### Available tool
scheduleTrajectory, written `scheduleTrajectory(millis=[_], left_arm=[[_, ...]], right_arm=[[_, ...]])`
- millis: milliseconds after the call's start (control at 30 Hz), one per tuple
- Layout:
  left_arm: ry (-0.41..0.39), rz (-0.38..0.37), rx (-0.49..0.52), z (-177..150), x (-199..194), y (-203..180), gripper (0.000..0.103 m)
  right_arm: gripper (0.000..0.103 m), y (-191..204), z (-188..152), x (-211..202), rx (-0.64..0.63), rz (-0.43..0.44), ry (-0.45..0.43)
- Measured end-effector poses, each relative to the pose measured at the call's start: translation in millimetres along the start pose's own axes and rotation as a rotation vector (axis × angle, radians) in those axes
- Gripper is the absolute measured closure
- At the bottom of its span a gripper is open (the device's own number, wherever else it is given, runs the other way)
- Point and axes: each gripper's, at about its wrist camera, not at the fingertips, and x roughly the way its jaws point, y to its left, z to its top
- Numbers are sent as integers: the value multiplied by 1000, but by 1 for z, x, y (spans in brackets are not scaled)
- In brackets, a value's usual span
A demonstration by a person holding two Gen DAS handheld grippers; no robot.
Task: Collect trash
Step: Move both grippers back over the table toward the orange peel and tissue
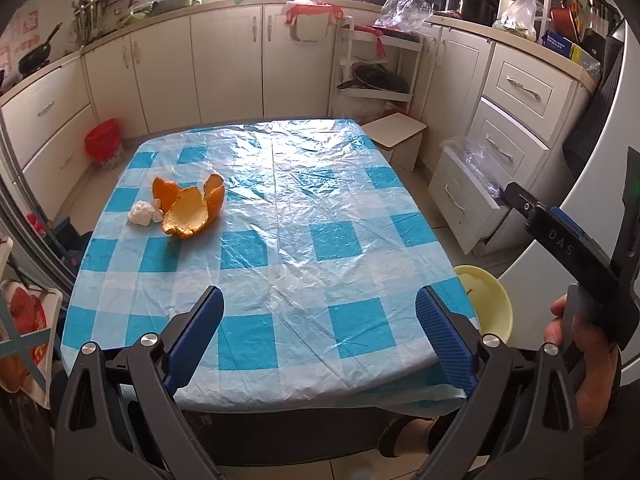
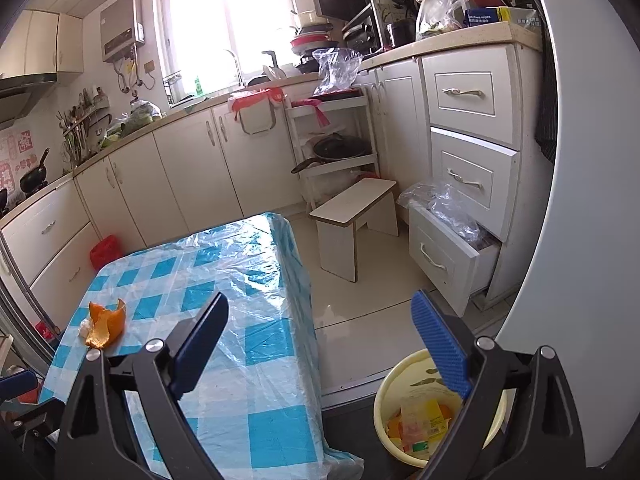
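1. Left wrist view: my left gripper (image 1: 318, 322) hangs over the near edge of the blue-and-white checked table (image 1: 304, 216), jaws wide apart and empty. The curled orange peel (image 1: 190, 208) and crumpled white tissue wad (image 1: 144, 213) lie touching, well ahead and to the left. I judge this a reach for the next pick: swing left, forward, then down.

2. Right wrist view: my right gripper (image 2: 320, 346) stands spread and empty above the pale yellow plastic bin (image 2: 390, 392), wrappers already inside. The peel sits far left.
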Motion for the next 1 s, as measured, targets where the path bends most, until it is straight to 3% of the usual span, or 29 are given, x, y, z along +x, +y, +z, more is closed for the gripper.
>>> scheduleTrajectory(millis=[667,1000], left_arm=[[4,45,-86,-1,5,40,10],[32,130,-226,-14,18,112,10]], right_arm=[[14,28,-5,13,-41,51,36],[14,67,-9,30,-76,150,91]])
